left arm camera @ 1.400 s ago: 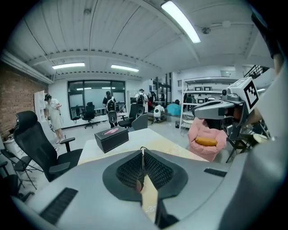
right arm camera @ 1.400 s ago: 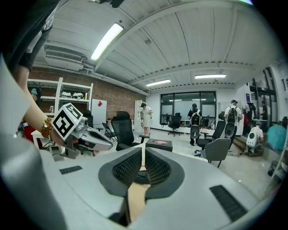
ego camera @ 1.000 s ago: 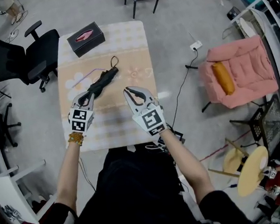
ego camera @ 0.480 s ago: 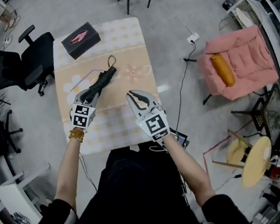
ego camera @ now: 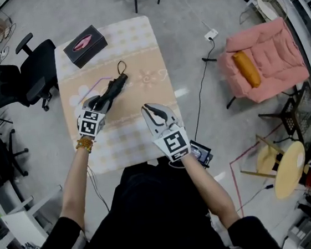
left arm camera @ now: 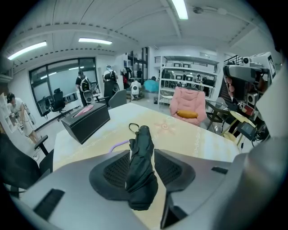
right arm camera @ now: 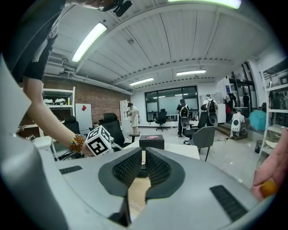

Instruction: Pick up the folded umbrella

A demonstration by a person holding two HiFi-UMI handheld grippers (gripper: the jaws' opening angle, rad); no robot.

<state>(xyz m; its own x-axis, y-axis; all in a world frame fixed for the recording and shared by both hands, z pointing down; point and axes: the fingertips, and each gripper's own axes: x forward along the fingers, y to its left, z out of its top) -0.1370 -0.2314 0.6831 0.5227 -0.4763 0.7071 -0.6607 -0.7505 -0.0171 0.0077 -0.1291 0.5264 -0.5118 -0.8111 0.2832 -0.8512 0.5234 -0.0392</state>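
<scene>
On the patterned bench [ego camera: 135,45], toward its left half: the folded umbrella [ego camera: 115,88], black, flat on the cloth, aslant, with its strap loop at the far end and its near end toward the person. Down over that near end with the left gripper [ego camera: 96,104], tilted steeply forward; jaws apart, just opened wider, with the umbrella's bunched fabric between the pads, a visible gap on the right pad's side and no squeeze on the fabric. Just left of the umbrella, a thin purple cord [ego camera: 98,83] on the bench. At the far left corner, well apart from the umbrella, a black box [ego camera: 84,45] with a pink top. Over the near right part of the bench with the right gripper [right arm camera: 143,155], nearly level; jaws only slightly apart, with nothing between them, just a narrow slit of bench and the black box beyond. Around the left wrist, a beaded bracelet [ego camera: 83,144]. On the floor to the right, a pink armchair [ego camera: 265,61] with an orange cushion [ego camera: 246,69]; to the left, a black office chair [ego camera: 32,68].
</scene>
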